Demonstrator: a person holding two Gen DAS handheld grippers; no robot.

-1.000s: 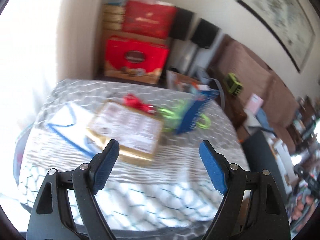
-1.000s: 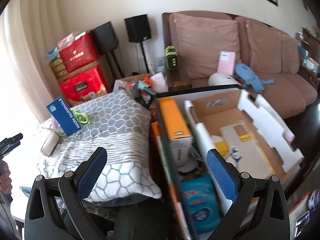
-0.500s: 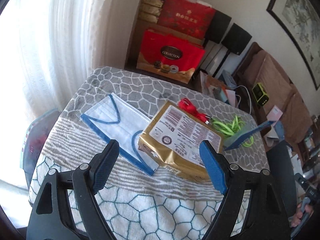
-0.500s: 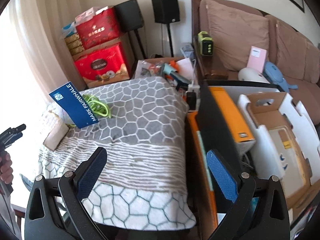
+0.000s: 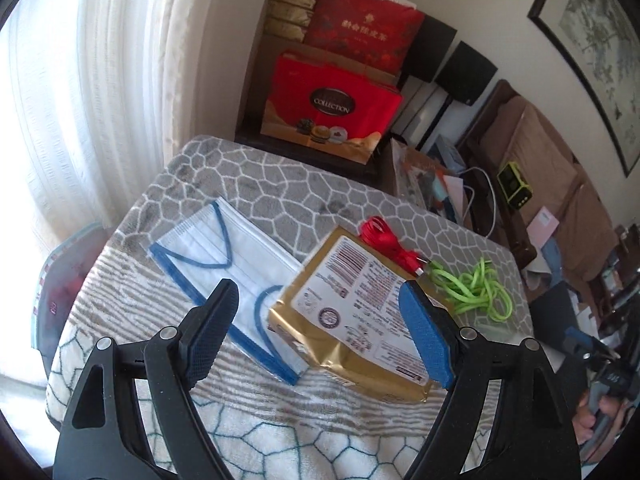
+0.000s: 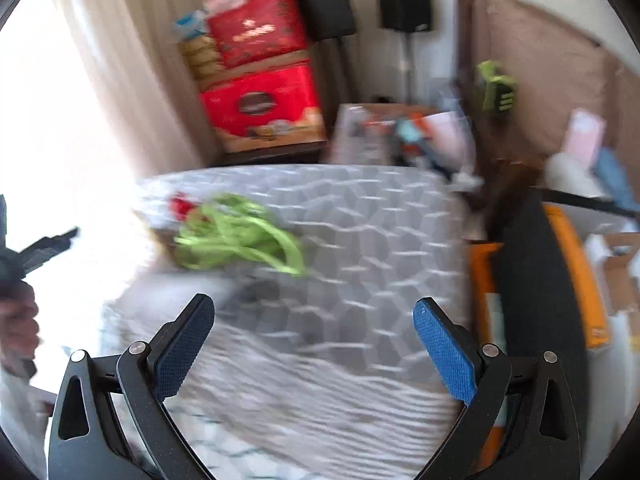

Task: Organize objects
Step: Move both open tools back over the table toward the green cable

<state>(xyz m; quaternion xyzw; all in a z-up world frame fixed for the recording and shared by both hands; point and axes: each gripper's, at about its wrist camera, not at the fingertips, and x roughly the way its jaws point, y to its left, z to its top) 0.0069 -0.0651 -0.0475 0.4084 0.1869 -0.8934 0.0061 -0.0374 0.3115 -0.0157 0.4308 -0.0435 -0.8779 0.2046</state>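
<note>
A gold packet with a white label lies on the patterned cloth. It overlaps a white mask pack with blue edging. Behind the packet lie a red cable and a green cable. My left gripper hangs open just above the packet's near end, holding nothing. My right gripper is open and empty over the cloth. That view is blurred; the green cable lies ahead of it to the left, with a bit of red behind.
Red gift boxes are stacked behind the table beside a white curtain. Black speakers, a brown sofa and an orange and black box are to the right. A hand holds the other gripper at the lower right.
The left view has closed in on the gold packet. The blue booklet standing by the green cable no longer shows. The right gripper has swung left from the boxes over the cloth.
</note>
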